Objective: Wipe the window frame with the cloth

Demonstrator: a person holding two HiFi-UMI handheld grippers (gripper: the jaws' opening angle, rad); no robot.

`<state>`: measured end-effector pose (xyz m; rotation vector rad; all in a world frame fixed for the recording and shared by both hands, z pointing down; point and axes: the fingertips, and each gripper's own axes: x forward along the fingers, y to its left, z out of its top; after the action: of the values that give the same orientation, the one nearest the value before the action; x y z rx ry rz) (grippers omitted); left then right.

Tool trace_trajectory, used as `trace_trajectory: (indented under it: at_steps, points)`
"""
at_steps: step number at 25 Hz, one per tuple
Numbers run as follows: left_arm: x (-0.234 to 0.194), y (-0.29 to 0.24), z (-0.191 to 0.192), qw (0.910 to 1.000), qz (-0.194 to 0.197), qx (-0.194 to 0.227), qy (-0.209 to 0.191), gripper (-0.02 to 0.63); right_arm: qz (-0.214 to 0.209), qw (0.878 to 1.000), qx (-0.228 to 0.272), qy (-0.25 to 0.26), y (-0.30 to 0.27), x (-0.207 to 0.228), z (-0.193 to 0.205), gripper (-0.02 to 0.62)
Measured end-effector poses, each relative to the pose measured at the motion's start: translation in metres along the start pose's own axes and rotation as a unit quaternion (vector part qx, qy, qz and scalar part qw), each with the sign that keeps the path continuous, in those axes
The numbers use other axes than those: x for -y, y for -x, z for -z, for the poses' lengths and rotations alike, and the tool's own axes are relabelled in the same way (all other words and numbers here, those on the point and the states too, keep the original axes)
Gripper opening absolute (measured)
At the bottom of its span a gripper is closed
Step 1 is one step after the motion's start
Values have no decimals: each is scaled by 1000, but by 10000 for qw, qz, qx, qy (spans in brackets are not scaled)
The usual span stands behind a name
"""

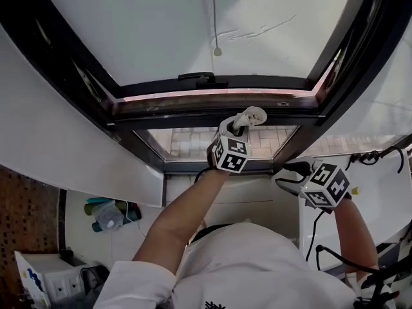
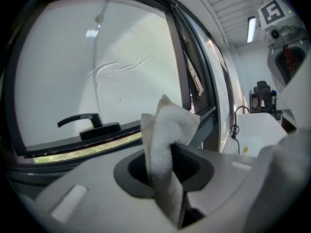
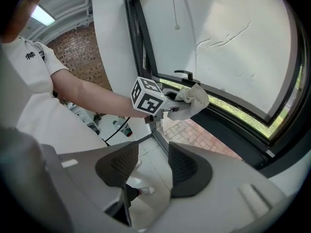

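Dark window frame (image 1: 212, 102), sash swung open. Left gripper (image 1: 238, 131) is up at the frame's lower rail, jaws clamped tight on the white cloth (image 1: 252, 116). The cloth's bunched end lies against that rail. Right gripper (image 3: 151, 166) is near the frame's lower right corner, jaws apart, holding nothing. Black handle (image 1: 196, 77) sits mid-rail. Shirt print (image 3: 30, 55) is too small to read.

White cloth (image 1: 251, 116), black window frame (image 1: 212, 102)
The left tool (image 1: 237, 129) and the right tool (image 1: 288, 174) are pale grey, each with a cube of black-and-white square markers; beyond the window frame the paving (image 1: 193, 141) has a reddish brick pattern.
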<state>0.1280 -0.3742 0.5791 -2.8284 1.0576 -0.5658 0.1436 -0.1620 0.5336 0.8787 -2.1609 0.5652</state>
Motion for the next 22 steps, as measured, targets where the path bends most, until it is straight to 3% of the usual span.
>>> trace_trajectory:
  at_steps: [13,22]
  points:
    - [-156,91,71,9964,-739,-344,-212,114,-136,9997,2,185,-51,-37,-63,195]
    - [-258,148,121,9872,-1297,-772,-518,114,-154,9996,-55,244,-79,-59,-92,195]
